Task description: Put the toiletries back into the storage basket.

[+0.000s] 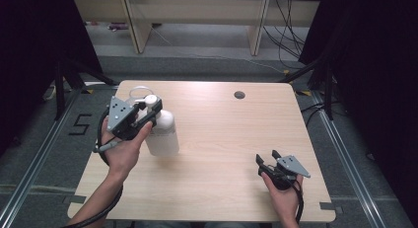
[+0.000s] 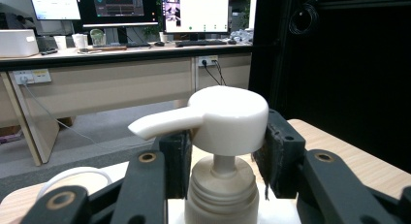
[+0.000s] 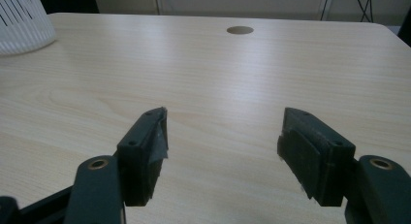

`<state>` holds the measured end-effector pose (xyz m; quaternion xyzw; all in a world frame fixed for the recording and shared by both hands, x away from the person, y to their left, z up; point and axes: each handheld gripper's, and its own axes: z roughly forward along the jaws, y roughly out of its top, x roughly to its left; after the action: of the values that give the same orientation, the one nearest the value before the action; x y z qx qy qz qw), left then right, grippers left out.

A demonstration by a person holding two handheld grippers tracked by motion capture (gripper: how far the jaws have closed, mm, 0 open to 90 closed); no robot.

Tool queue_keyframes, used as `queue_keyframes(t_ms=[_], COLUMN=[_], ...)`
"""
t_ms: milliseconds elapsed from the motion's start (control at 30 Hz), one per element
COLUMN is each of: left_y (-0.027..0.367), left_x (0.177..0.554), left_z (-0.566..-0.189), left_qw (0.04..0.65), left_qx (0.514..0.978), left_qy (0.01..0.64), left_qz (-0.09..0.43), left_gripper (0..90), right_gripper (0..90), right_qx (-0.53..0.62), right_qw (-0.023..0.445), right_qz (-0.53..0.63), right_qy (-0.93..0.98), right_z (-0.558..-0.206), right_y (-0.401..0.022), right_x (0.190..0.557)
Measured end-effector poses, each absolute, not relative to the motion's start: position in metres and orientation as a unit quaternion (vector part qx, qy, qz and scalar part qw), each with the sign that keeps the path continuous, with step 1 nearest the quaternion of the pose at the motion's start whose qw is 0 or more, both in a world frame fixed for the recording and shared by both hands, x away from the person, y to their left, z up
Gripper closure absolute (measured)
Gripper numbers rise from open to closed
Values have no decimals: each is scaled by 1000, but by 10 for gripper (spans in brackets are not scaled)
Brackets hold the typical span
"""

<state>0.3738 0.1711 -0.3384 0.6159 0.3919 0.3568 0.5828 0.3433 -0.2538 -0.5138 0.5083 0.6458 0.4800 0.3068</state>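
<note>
Item: white pump bottle (image 1: 161,133), upright at the table's (image 1: 222,139) left rear. Hard, smooth plastic; likely top-heavy and slippery. Left gripper (image 1: 148,111) clamped on its pump head (image 2: 228,118); the neck below looked the surer hold. Right gripper (image 3: 223,153) stood apart, empty.

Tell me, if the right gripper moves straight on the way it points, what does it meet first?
Probably nothing soon: ahead of the open right gripper lies bare table, then the round hole near the far edge.

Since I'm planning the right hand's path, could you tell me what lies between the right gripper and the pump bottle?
Bare wooden tabletop: the high view shows nothing between the right gripper and the pump bottle.
</note>
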Motion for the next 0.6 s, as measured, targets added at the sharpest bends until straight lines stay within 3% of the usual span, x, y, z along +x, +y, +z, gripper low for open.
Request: queue_keyframes(t_ms=[600], left_y=[182], left_x=[378], left_z=[-337], left_qw=[578], left_qx=[613], left_qy=[398], left_qz=[364], left_gripper=[592], right_gripper=[350], right_qx=[512], right_qw=[309], right_qz=[475], right_qy=[646], right_z=[-513], right_y=[-254], right_x=[343])
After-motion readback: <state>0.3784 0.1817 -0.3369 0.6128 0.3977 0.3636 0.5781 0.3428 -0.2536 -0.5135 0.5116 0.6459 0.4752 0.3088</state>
